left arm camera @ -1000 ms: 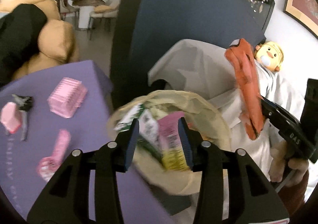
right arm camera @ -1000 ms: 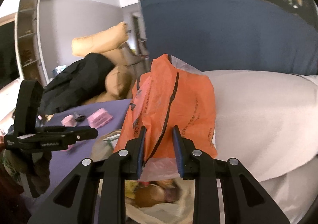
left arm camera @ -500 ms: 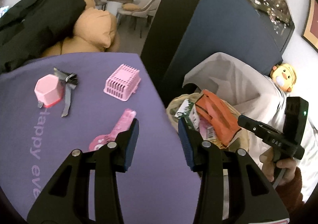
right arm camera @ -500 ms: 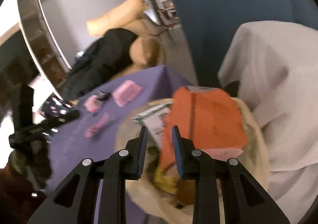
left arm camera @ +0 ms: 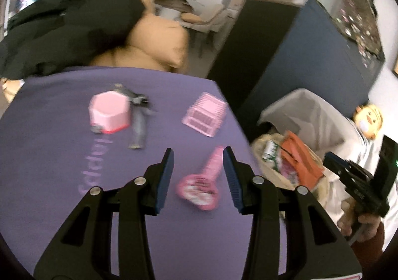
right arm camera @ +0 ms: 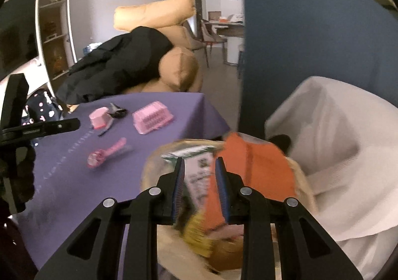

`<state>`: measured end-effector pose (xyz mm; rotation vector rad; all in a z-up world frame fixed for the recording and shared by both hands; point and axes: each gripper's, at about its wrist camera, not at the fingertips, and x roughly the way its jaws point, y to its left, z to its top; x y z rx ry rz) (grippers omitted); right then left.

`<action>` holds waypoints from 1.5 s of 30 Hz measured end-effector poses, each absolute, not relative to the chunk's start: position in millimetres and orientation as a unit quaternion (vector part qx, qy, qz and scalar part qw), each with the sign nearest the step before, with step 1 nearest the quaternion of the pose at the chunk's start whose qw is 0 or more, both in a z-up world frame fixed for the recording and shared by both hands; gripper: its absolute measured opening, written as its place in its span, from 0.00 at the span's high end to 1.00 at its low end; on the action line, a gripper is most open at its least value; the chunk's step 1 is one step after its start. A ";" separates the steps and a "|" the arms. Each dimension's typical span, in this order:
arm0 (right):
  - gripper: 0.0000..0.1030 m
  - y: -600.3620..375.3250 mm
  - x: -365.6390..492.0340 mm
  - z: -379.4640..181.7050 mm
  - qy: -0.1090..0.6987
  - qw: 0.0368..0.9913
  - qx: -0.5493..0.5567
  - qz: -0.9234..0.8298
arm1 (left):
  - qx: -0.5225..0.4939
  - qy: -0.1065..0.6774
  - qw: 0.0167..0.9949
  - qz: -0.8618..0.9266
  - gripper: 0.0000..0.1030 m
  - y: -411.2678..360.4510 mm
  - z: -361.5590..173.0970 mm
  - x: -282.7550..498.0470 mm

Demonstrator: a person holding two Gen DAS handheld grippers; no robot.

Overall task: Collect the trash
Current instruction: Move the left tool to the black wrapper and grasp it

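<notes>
Left gripper [left arm camera: 197, 170] hangs over the purple tablecloth [left arm camera: 62, 155], jaws spread, nothing between them; the pink brush [left arm camera: 201, 180] lies just below and ahead of its tips, probably the next pick. Right gripper [right arm camera: 199, 180] hovers above the trash basket [right arm camera: 159, 163], jaws apart and gripping nothing. The orange bag [right arm camera: 258, 163] lies loose in the basket just past the right jaw, beside a green-and-white carton [right arm camera: 196, 168], apparently already dropped.
</notes>
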<state>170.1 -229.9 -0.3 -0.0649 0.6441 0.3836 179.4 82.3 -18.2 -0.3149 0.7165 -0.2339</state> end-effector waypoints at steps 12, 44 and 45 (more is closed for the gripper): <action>0.58 -113.6 185.7 -27.5 0.372 0.892 -0.053 0.250 | -0.189 0.354 0.915 -0.036 0.58 177.4 -42.3 163.1; 0.50 -115.9 207.5 -40.0 0.400 0.886 -0.033 0.231 | 0.104 0.430 0.887 -0.134 0.90 93.1 -58.3 343.8; 0.50 -114.5 204.4 -39.6 0.399 0.886 -0.035 0.231 | 0.094 0.422 0.892 -0.134 0.90 95.7 -53.4 337.9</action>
